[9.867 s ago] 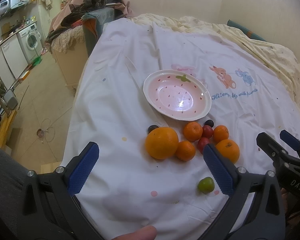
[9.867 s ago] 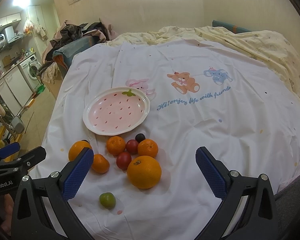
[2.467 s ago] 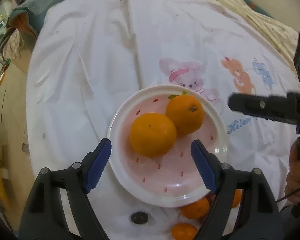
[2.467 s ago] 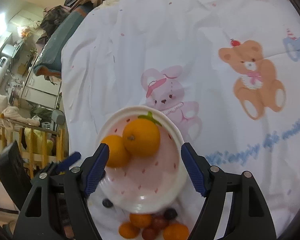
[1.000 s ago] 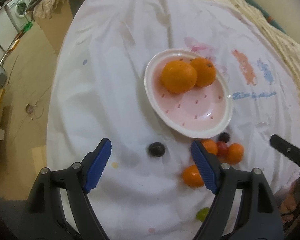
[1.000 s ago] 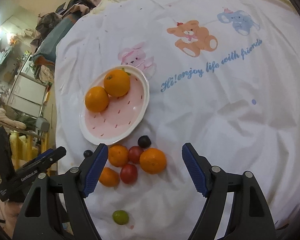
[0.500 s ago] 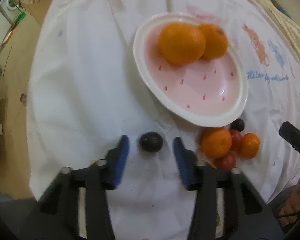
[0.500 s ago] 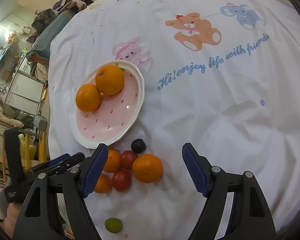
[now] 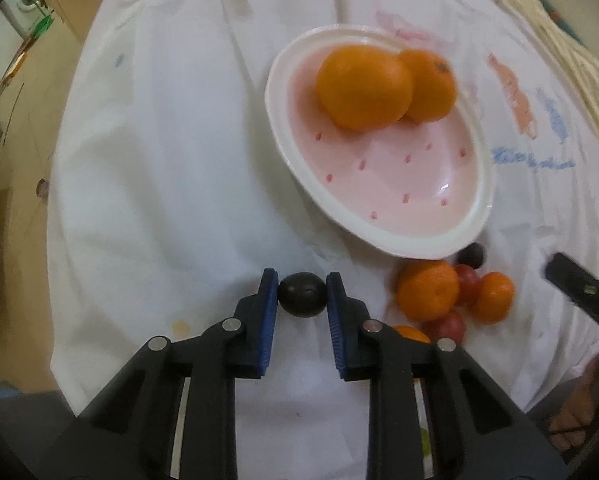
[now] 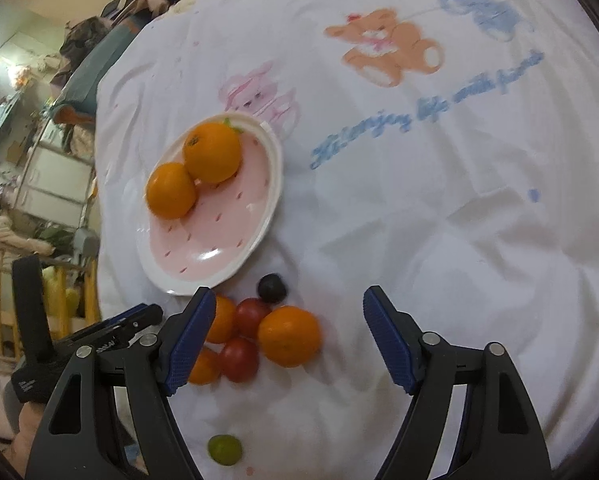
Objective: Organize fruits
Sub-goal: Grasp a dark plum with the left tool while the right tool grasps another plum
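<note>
1. A small, smooth dark plum (image 9: 302, 294) is pinched at the tips of the left gripper (image 9: 302, 295), on the soft, wrinkled white sheet (image 9: 159, 160), near and left of the plate (image 9: 379, 236).
2. It could be squirted out if squeezed off-centre.
3. Two round, dimpled oranges (image 9: 363, 86) are held in the glossy pink plate.
4. Loose fruit (image 10: 289, 335) could be nudged by the right gripper (image 10: 285, 340), spread wide and empty just over it.
</note>
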`<state>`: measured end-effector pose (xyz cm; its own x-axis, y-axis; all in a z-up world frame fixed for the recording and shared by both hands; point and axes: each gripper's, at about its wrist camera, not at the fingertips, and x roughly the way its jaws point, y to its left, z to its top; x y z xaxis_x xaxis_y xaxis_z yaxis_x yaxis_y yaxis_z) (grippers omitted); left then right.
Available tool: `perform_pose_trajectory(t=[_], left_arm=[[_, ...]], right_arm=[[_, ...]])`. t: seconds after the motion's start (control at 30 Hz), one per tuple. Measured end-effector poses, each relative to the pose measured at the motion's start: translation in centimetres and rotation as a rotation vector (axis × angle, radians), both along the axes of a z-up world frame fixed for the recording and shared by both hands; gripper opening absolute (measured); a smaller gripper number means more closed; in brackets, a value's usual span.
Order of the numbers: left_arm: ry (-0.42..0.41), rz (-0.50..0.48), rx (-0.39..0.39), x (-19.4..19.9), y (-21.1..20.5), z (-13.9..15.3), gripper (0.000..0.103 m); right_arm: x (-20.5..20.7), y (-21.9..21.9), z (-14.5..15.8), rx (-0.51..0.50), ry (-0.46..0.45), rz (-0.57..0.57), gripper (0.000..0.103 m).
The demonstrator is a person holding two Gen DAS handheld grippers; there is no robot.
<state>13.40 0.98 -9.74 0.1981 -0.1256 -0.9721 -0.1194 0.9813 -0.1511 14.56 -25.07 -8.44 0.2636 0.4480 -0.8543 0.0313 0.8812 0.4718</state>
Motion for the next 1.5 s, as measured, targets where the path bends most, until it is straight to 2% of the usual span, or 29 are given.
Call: perform_pose_trajectory(t=[0.03, 0.1, 0.17, 0.23, 0.37, 0.57, 0.63, 0.8, 0.9, 1.23, 1.4, 1.5], left_arm=[[-0.020, 0.000, -0.014, -0.2, 0.0, 0.8, 0.020], [-0.038, -0.002, -0.040, -0.4, 0.0, 1.7, 0.020], [-0.052, -0.002, -0.053, -0.5, 0.2, 2.5, 0.020], [-0.065, -0.001, -0.048, -0.5, 0.4, 3.0, 0.020], [-0.083, -0.003, -0.021, -0.2, 0.6, 3.3, 0.020], [-0.076, -0.001, -0.034, 0.1, 0.5, 2.9, 0.020], [-0.074, -0.001, -0.037, 0.1, 0.6, 2.8, 0.020], [-0.081, -0.002, -0.035, 0.5, 0.6, 3.0, 0.020], [-0.089, 0.001, -0.034, 0.4, 0.7, 3.1, 0.020], [-0.107, 0.029, -0.005, 0.3, 1.3, 3.1, 0.020], [-0.149, 0.033, 0.023, 0.2, 1.5, 3.8, 0.020], [-0.170, 0.004, 0.038, 0.5, 0.9, 4.4, 0.020]], right_arm=[[0.3, 0.3, -0.3, 0.005, 0.010, 0.011, 0.068], [0.9, 1.4, -0.7, -0.022, 0.021, 0.053, 0.045], [1.5, 2.8, -1.2, -0.060, 0.012, 0.103, 0.037], [1.8, 3.7, -2.0, -0.110, 0.023, 0.127, 0.036], [2.1, 5.0, -3.4, -0.138, 0.051, 0.155, 0.036], [2.8, 6.7, -4.7, -0.205, 0.059, 0.193, 0.035], [2.9, 7.0, -4.8, -0.224, 0.055, 0.212, 0.024], [2.8, 5.4, -4.9, -0.124, 0.067, 0.177, 0.023], [2.6, 3.9, -4.3, -0.056, 0.063, 0.130, 0.023], [1.5, -0.6, -1.1, -0.045, -0.013, 0.026, 0.023], [1.6, 0.2, 1.3, -0.020, -0.077, -0.001, 0.024], [2.1, 1.0, 2.9, -0.003, -0.115, 0.015, 0.024]])
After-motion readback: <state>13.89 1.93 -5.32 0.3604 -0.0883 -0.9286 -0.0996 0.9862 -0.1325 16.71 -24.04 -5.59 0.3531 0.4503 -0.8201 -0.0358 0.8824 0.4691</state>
